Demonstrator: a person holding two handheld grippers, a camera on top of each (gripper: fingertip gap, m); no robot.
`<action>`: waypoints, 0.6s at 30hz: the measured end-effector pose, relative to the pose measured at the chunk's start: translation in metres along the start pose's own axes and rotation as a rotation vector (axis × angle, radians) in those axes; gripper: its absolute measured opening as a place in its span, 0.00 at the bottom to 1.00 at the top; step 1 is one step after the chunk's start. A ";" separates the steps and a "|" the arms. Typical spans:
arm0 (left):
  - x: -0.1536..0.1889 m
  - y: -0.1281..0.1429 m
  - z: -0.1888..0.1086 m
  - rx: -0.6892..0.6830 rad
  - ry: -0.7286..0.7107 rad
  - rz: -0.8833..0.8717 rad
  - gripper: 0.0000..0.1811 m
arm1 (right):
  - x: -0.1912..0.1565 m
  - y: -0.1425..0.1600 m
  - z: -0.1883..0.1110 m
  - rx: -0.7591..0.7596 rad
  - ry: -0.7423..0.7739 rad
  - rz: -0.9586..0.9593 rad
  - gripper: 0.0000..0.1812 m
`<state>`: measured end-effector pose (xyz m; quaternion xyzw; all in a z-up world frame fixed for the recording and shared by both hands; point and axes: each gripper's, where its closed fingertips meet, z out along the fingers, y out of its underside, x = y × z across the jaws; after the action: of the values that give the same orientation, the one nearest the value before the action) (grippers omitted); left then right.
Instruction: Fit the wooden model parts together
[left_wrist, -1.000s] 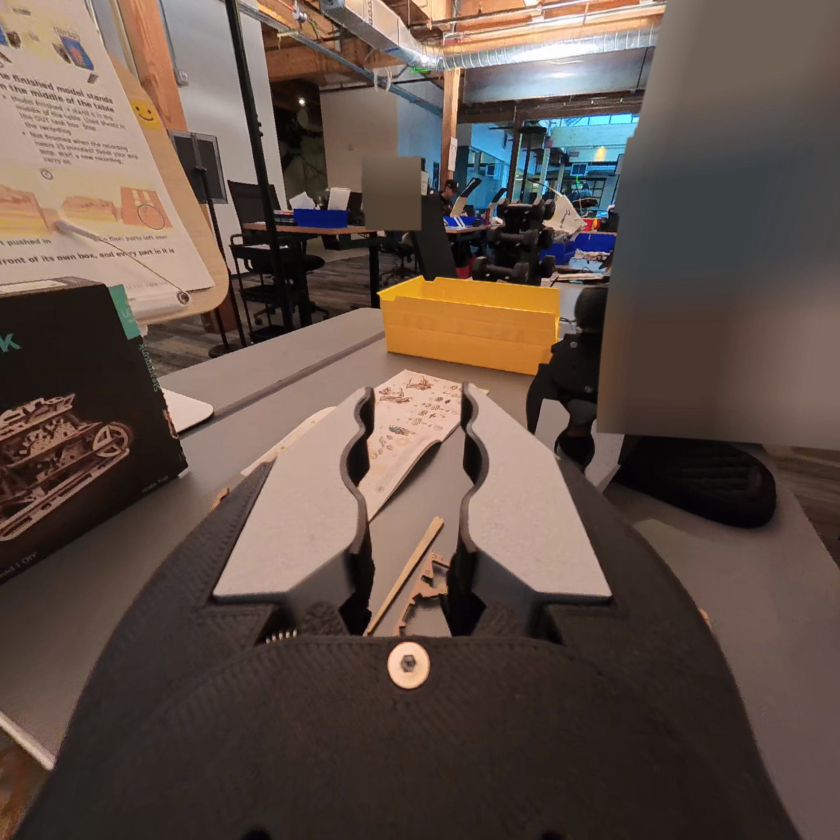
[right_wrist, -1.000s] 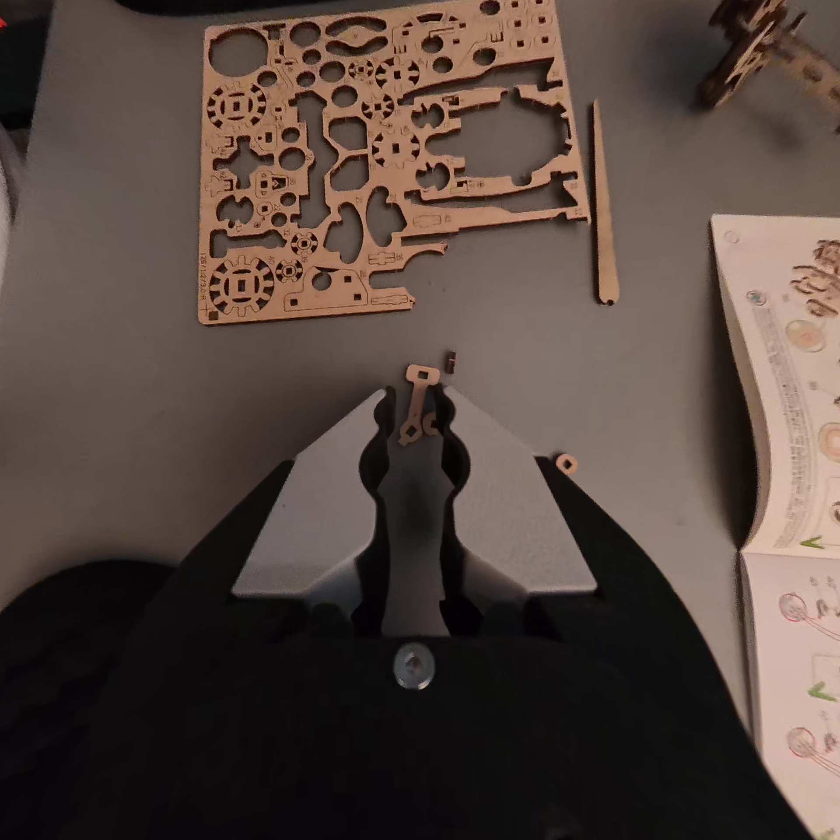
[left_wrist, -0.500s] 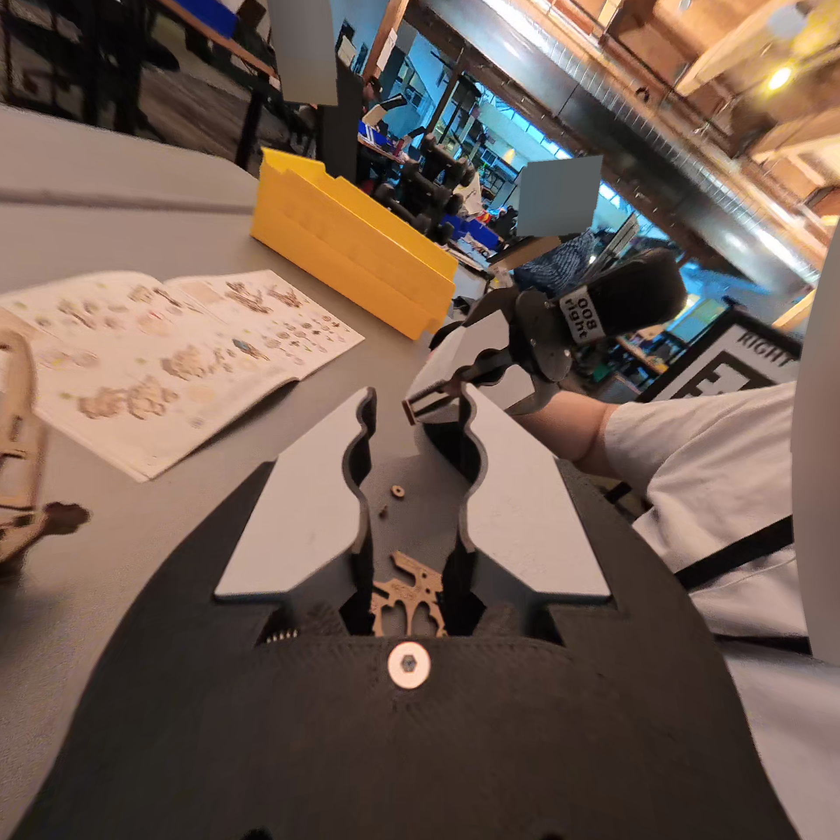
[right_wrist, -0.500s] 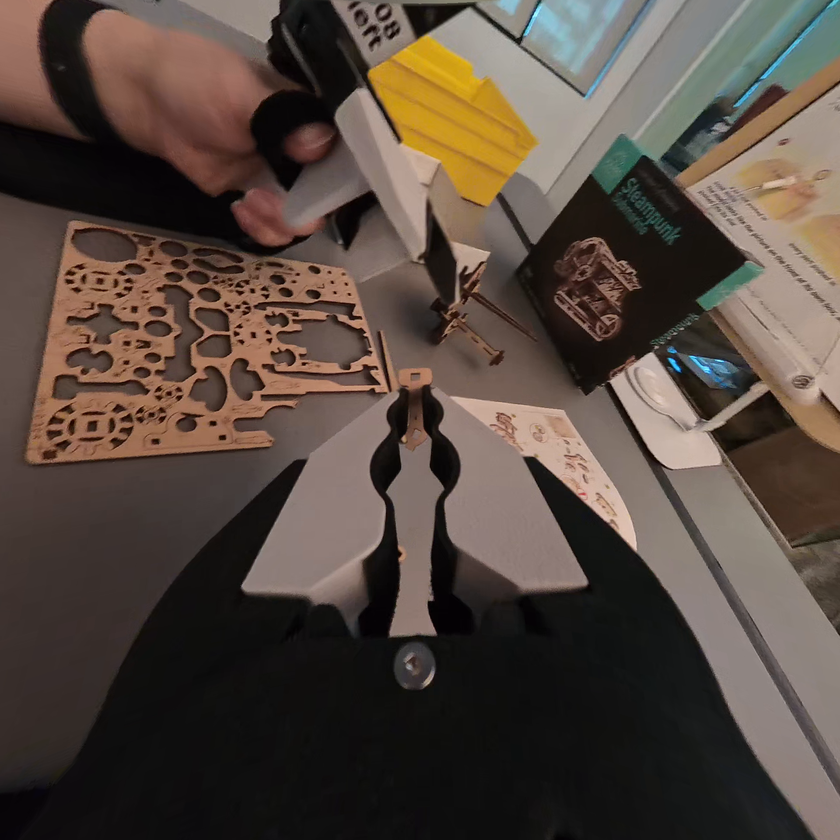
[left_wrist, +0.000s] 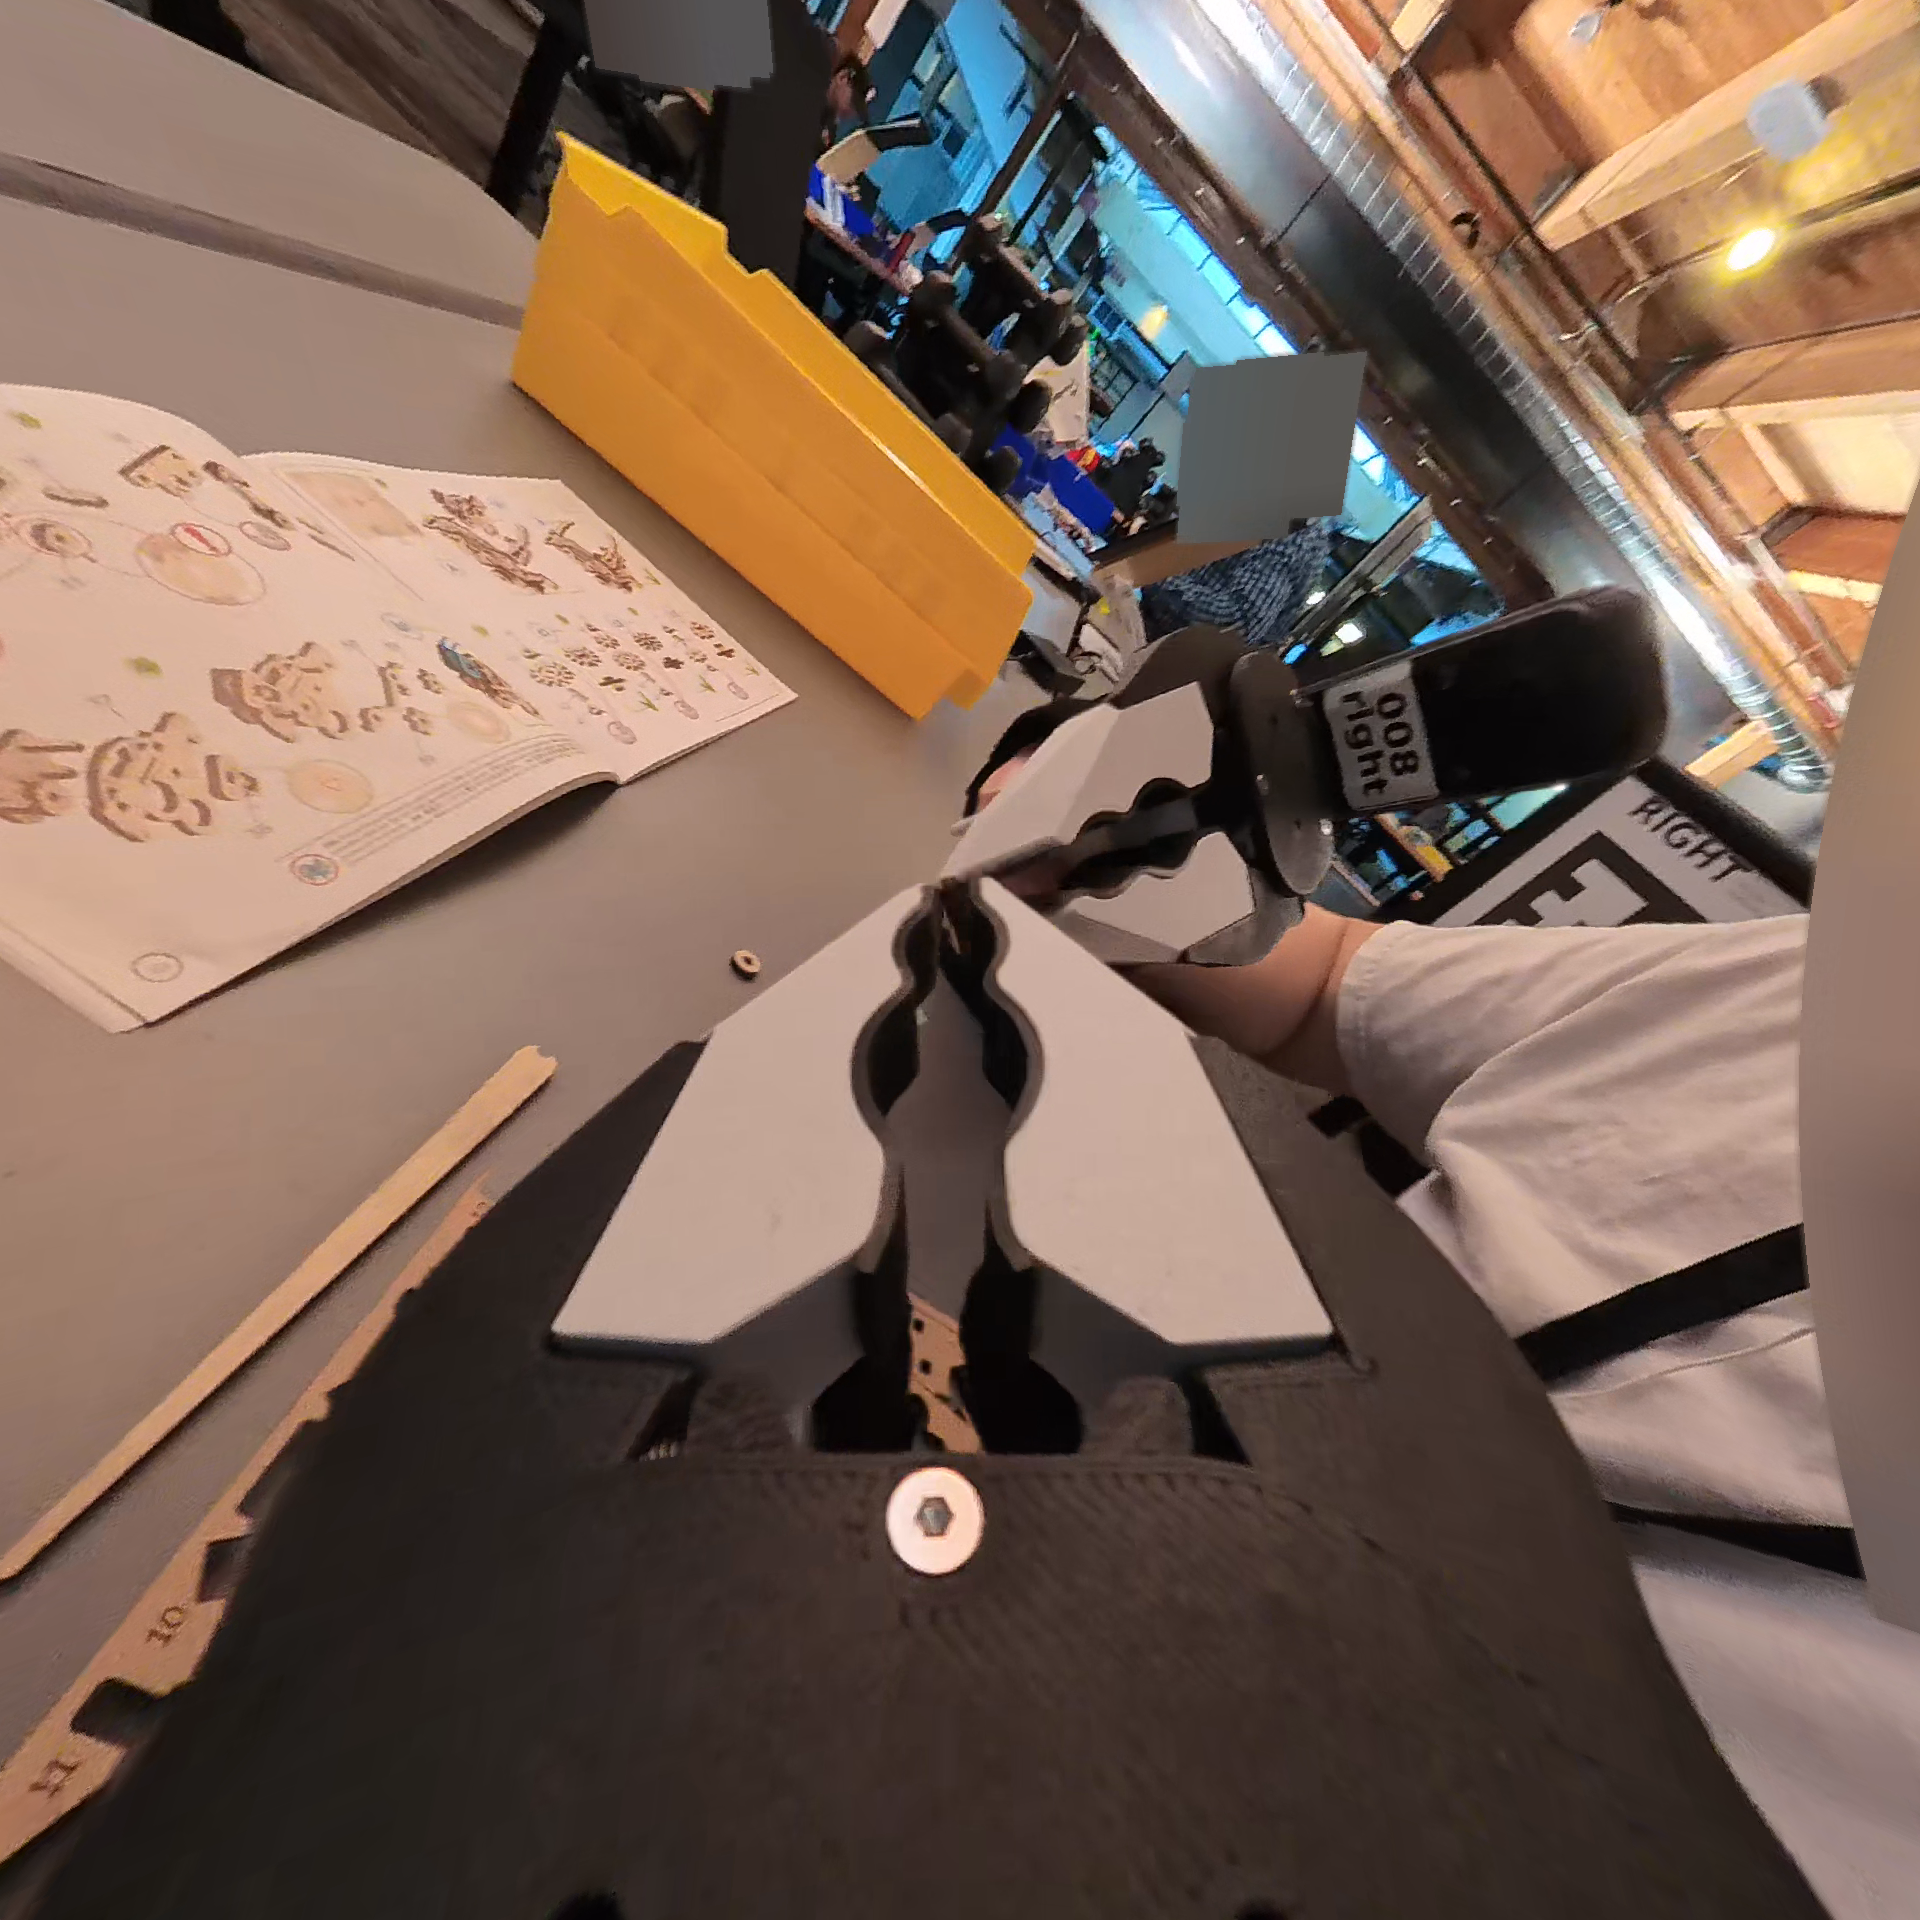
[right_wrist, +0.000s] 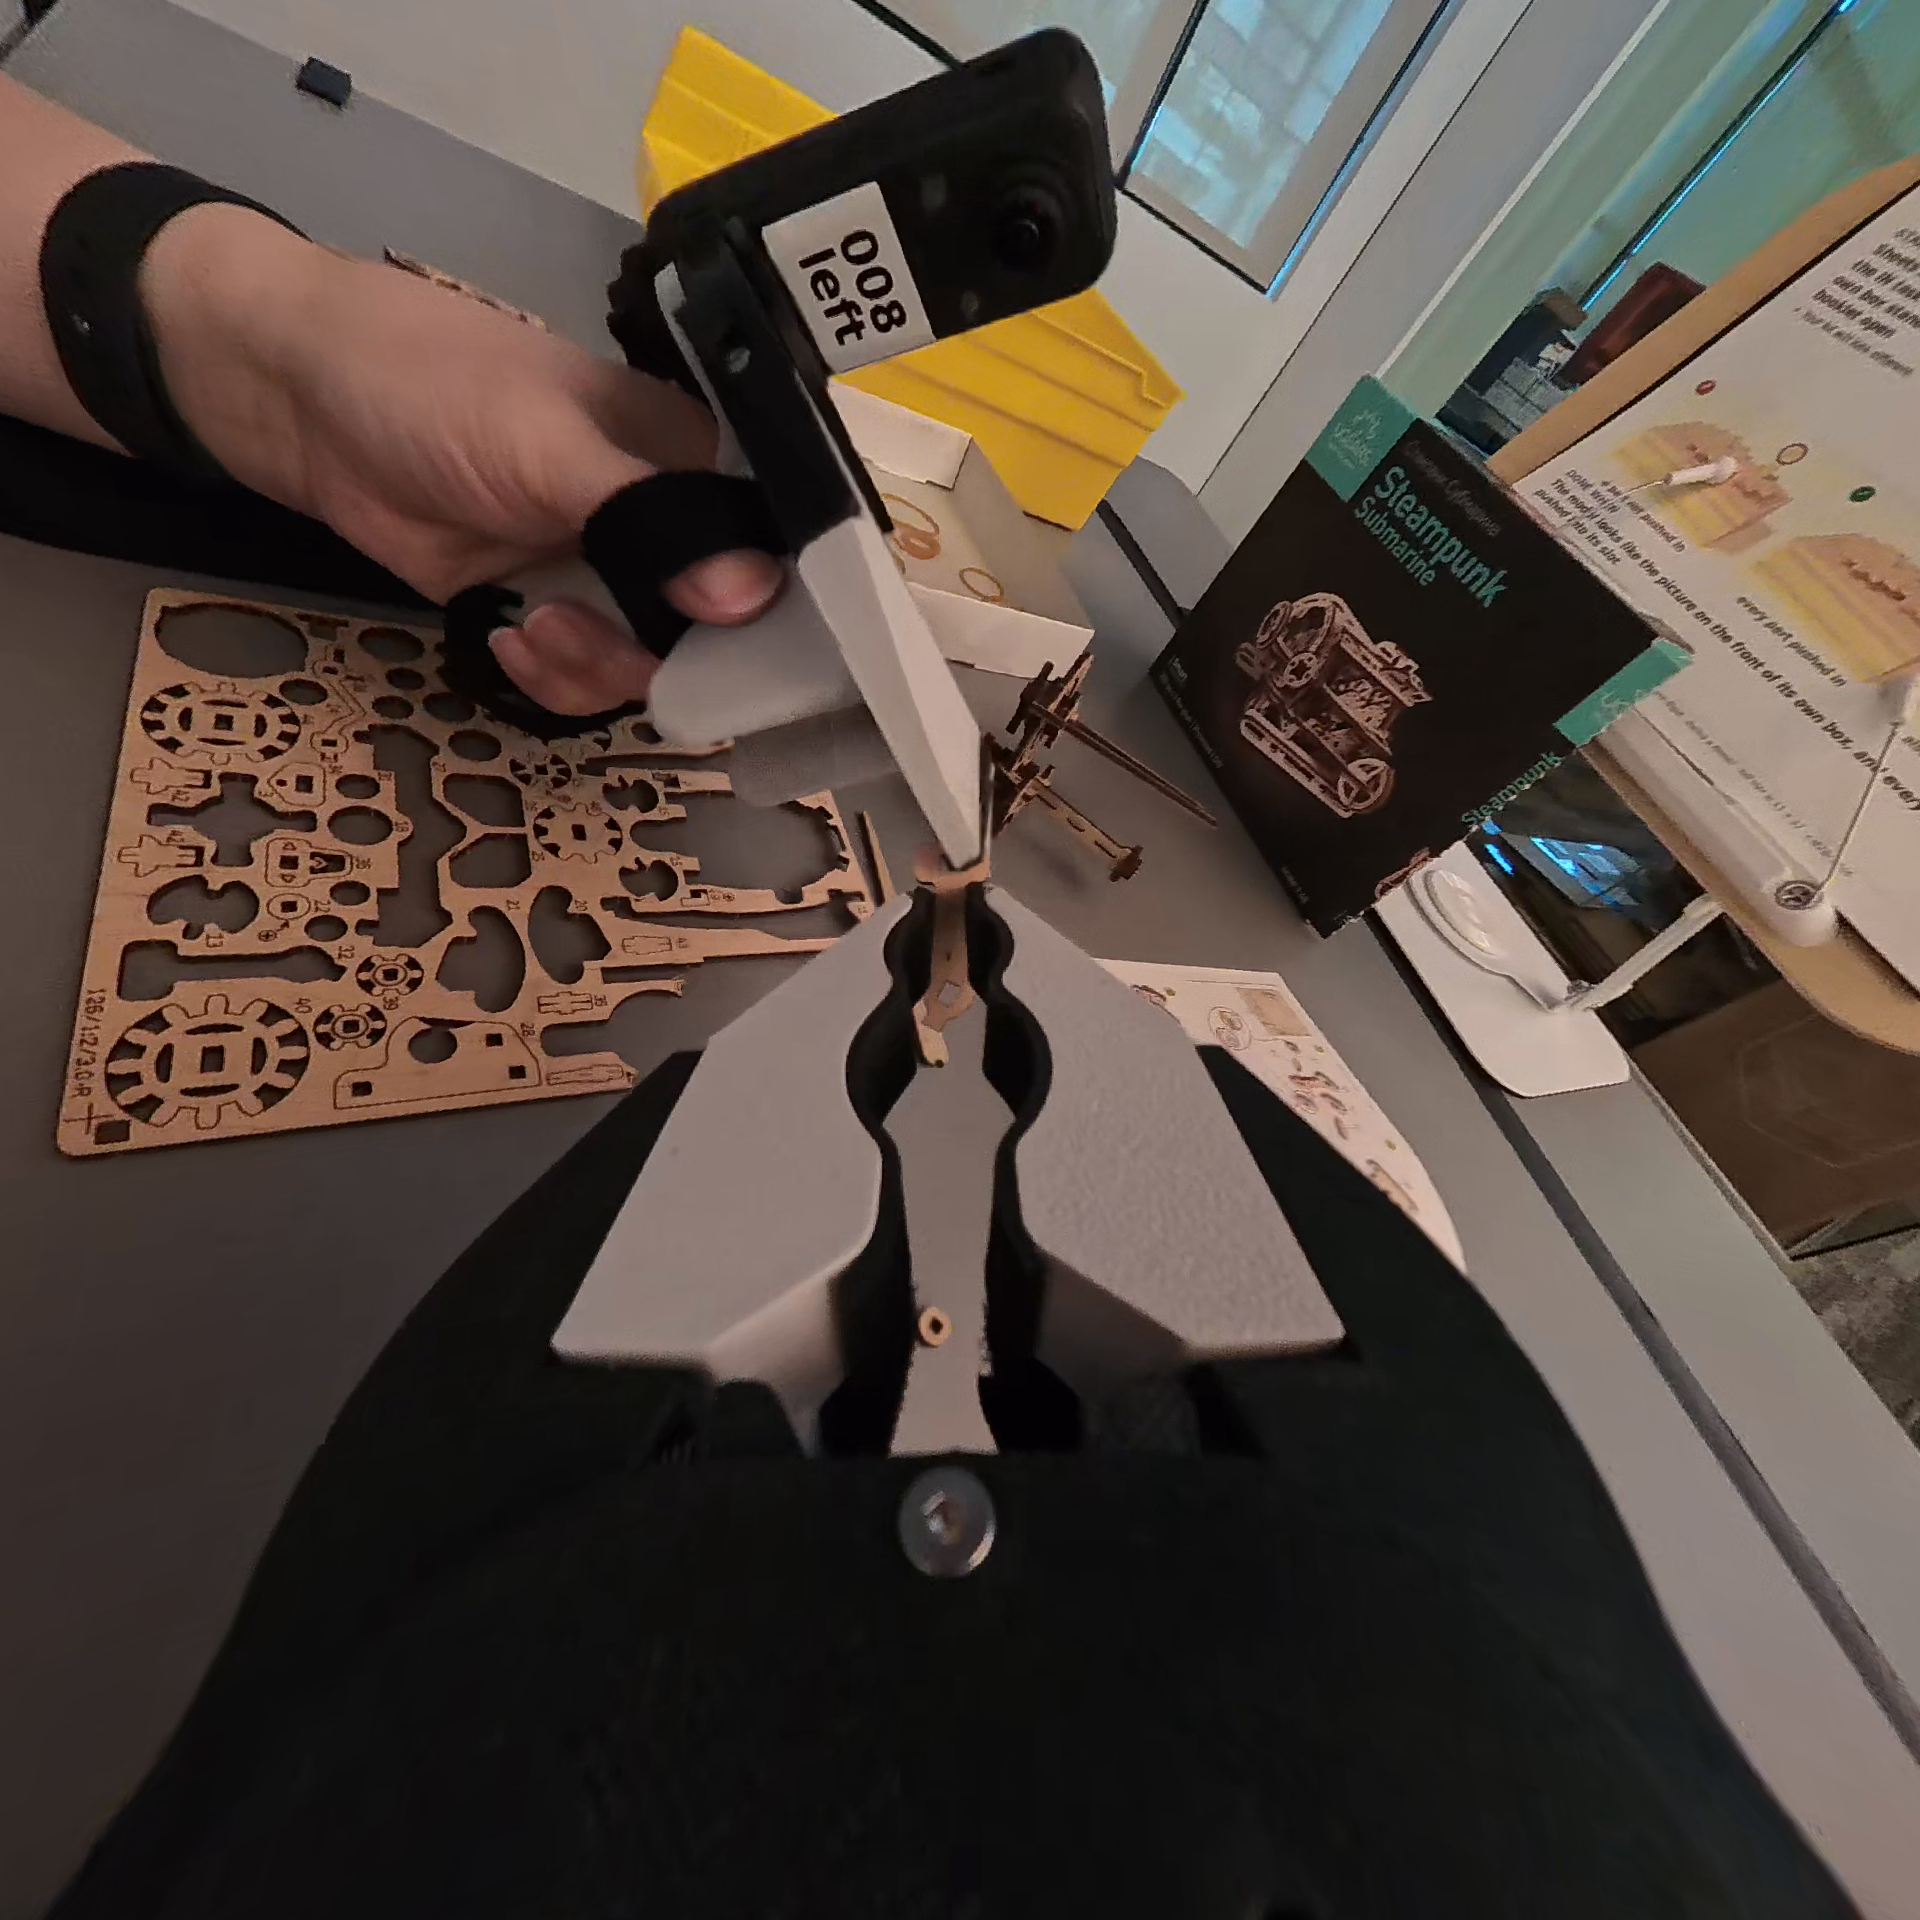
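While looking along the right gripper (right_wrist: 943, 906), found its jaws closed on a thin wooden lever (right_wrist: 943, 982) at mid-frame, pinched by the flat faces about halfway along, forked end hanging back toward the camera, T-shaped head poking just past the tips, all of it clear of the bench (right_wrist: 260, 1351). Saw the left gripper (right_wrist: 961, 847) reaching in from the upper left, its tip touching or just beside that head; could not tell which. Read its jaws, in the left wrist view, as drawn together at the tips, and could not tell whether anything was pinched there. Noted on the bench the punched-out sheet (right_wrist: 312, 883) at left, the part-built model (right_wrist: 1060, 769) just beyond the tips, right of centre, and a small loose ring (right_wrist: 935, 1322) lower down. Judged the lever very light and fairly stiff, yet thin and brittle at the narrow neck and the fork, apt to snap under a twist or to pivot between smooth pads. Reckoned it best held flat, close to the end being joined, and pressed straight in without levering.
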<state>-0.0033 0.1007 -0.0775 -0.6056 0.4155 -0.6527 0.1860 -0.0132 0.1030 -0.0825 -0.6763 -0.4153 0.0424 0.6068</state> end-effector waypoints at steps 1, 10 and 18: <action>-0.001 0.000 0.000 -0.001 -0.013 0.019 0.01 | 0.000 0.001 0.000 0.007 -0.004 0.015 0.02; -0.020 -0.006 -0.017 -0.021 -0.153 0.036 0.00 | 0.008 0.014 0.004 0.017 -0.003 0.068 0.12; -0.044 -0.014 -0.037 -0.253 -0.327 -0.015 0.00 | 0.021 0.009 0.003 0.016 -0.040 0.097 0.12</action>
<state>-0.0259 0.1539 -0.0920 -0.7251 0.4540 -0.4897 0.1685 0.0034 0.1192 -0.0813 -0.6899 -0.3936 0.0886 0.6010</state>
